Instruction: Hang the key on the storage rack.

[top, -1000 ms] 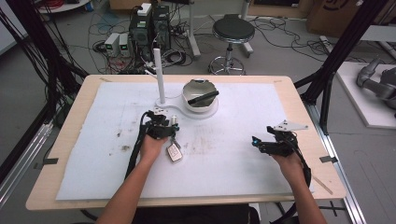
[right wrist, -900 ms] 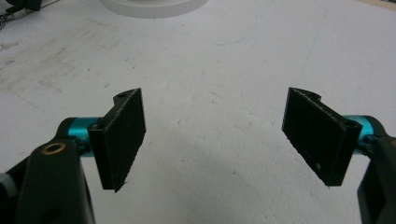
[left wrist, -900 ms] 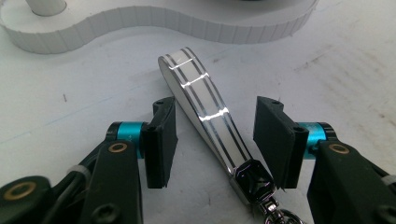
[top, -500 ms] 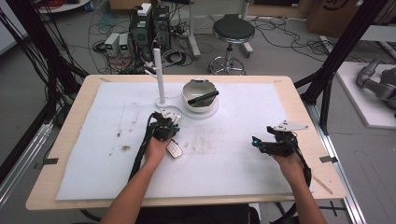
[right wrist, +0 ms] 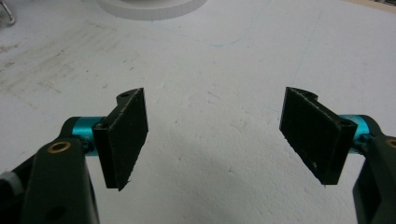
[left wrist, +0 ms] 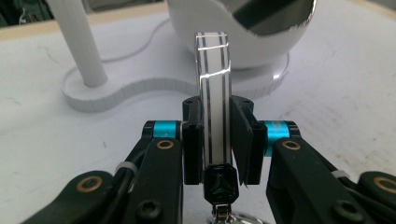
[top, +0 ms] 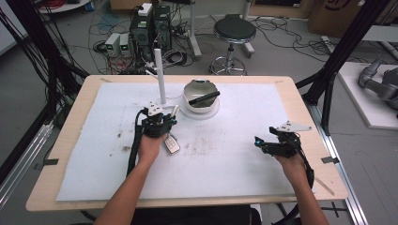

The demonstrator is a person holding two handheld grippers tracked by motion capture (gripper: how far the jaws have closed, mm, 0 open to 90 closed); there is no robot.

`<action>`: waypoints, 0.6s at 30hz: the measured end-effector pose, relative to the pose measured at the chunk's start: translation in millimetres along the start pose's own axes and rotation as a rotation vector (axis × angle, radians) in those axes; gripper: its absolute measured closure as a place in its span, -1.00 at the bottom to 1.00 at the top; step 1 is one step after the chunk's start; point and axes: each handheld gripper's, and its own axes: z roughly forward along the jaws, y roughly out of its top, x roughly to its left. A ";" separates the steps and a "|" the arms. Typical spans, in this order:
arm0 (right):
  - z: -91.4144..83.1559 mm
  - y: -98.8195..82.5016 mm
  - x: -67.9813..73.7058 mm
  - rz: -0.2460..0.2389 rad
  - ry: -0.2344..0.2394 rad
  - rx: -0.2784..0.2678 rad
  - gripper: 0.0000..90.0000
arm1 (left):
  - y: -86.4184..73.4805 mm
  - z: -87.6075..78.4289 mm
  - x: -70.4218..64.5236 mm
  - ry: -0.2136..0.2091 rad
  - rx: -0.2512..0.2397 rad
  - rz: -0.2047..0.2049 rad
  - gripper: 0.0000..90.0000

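Left of centre in the high view, the left claw (top: 170,123) has just been closing and now clamps a white car key (left wrist: 213,93) edge-up, just before the white stand (top: 201,111) (key ring dangling beneath). Lower right, the right claw (right wrist: 219,135) hangs released above the white-covered surface (top: 234,154).

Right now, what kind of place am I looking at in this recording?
Most likely a robotics lab or data-collection workshop: a wooden table framed by black rig poles, computer boxes and tangled cables on the floor, a round stool, and a grey robot arm lying at the right edge.
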 end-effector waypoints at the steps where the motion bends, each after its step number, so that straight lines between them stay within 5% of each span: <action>1: 0.0 0.0 0.0 0.000 0.000 0.000 -0.47 | 1.7 -4.5 1.6 0.001 -0.019 -0.003 0.67; 7: 0.7 0.0 0.5 0.001 -0.002 0.003 -0.47 | 14.6 -35.9 14.2 0.023 -0.138 -0.011 0.67; 12: 1.8 0.2 1.6 0.002 0.000 0.006 -0.47 | 32.8 -57.2 37.8 -0.073 -0.230 -0.045 0.67; 18: 2.3 0.5 2.1 -0.001 0.002 0.008 -0.47 | 43.9 -60.7 57.4 -0.117 -0.241 -0.071 0.67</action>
